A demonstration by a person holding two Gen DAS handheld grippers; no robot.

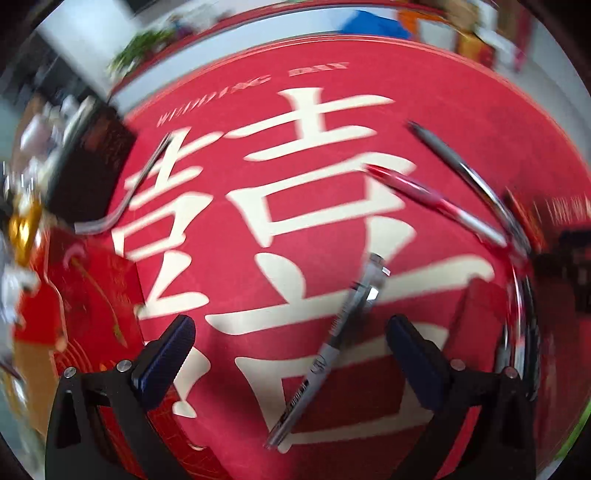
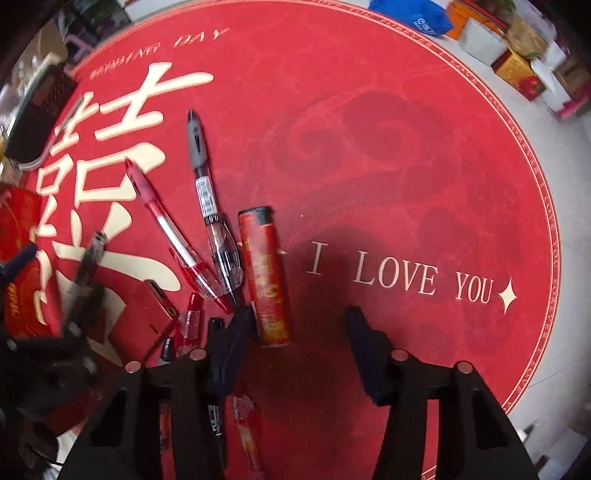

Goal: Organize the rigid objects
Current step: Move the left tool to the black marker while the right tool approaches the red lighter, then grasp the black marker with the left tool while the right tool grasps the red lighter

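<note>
On the round red mat point(image 2: 406, 147) lie a red pen point(image 2: 173, 232), a grey-grip clear pen point(image 2: 207, 192) and a red cylinder lighter point(image 2: 264, 277). My right gripper point(image 2: 299, 328) is open, its left finger beside the lighter's lower end. More pens point(image 2: 216, 369) lie under that finger. My left gripper point(image 1: 291, 332) is open over a slim grey pen point(image 1: 332, 343) that lies between its fingers, not gripped. The red pen point(image 1: 424, 195) and grey-grip pen point(image 1: 458, 166) show beyond it. The left gripper also shows at the right wrist view's left edge point(image 2: 22, 266).
A bent metal strip point(image 1: 136, 188) lies by a dark box point(image 1: 92, 162) at the mat's far left. A red packet point(image 1: 96, 295) sits at the near left. A red card point(image 2: 147, 314) lies by the pens. Boxes point(image 2: 517, 66) and a blue bag point(image 2: 410, 16) stand beyond the mat.
</note>
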